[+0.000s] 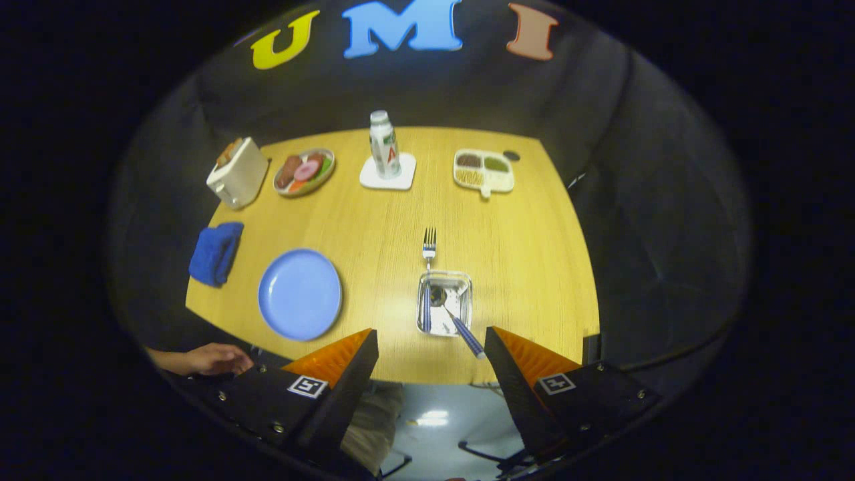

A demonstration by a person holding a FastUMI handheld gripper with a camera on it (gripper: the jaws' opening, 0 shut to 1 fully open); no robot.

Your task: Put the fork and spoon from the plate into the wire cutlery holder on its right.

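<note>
Centre of frame: wire cutlery holder (445, 302) on the bench (521, 267), holding the fork (428, 280), tines up and leaning over its far rim, and the spoon (457, 323), handle slanting toward the gripper (431, 347). The gripper's fingers are spread wide, gripping nothing. Lower left: empty blue plate (300, 294); beside it, a folded blue cloth (215, 253).

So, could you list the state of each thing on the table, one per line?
tool: open, holding nothing
blue plate: empty
wire cutlery holder: holds fork and spoon
fork: in holder, tines out over its far rim
spoon: bowl down in holder, handle leaning toward tool
bottle: upright on coaster, capped
</note>
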